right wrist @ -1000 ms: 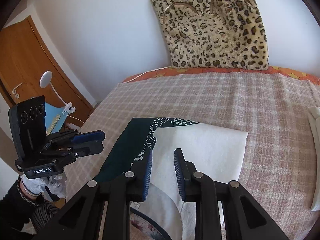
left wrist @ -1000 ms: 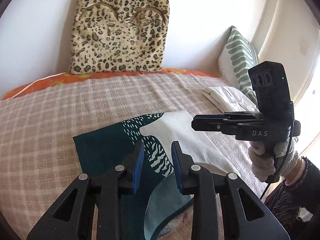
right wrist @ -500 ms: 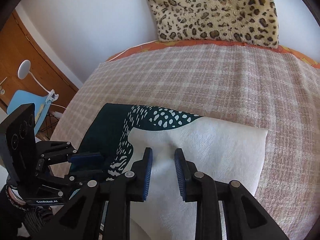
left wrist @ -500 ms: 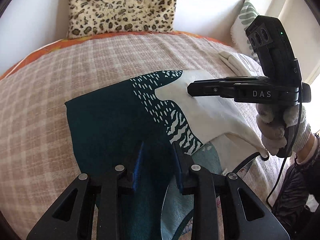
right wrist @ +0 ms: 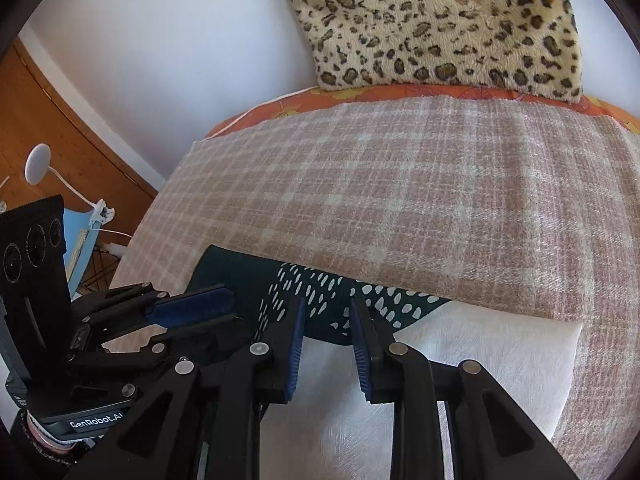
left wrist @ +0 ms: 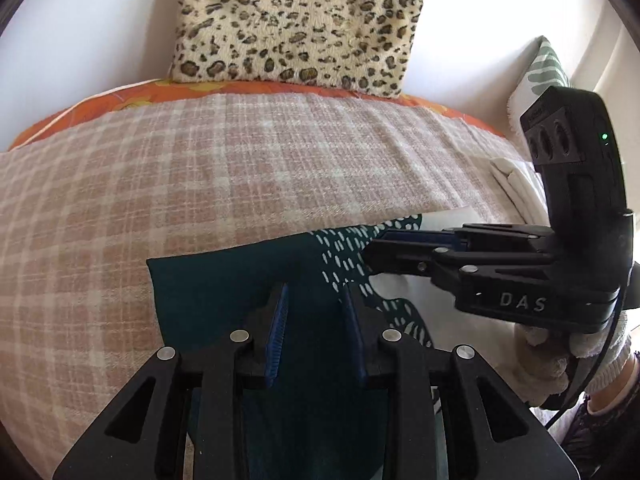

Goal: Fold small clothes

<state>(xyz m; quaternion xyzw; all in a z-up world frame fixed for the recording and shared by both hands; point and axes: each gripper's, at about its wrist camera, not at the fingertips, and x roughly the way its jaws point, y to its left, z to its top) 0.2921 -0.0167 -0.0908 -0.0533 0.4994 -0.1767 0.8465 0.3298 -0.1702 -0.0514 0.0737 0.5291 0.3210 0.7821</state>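
Observation:
A small garment, dark teal with white spots and a white part, lies flat on the plaid bed cover; it shows in the left wrist view (left wrist: 224, 280) and the right wrist view (right wrist: 480, 344). My left gripper (left wrist: 314, 300) is open, low over the teal part near its far edge. My right gripper (right wrist: 326, 312) is open over the spotted band where teal meets white. The right gripper also shows in the left wrist view (left wrist: 372, 250), reaching in from the right just beside the left fingers. The left gripper shows in the right wrist view (right wrist: 208, 310). Neither holds cloth.
The plaid bed cover (left wrist: 200, 184) spreads beyond the garment. A leopard-print cushion (left wrist: 296, 20) leans on the wall at the back. Folded white cloth (left wrist: 516, 188) and a green-striped pillow (left wrist: 548, 68) lie at the right. A wooden door (right wrist: 48, 132) and lamp (right wrist: 38, 160) stand left.
Both grippers have moved forward and down over the garment toward its far edge, and come closer together. Their jaws stay open. The garment lies as before.

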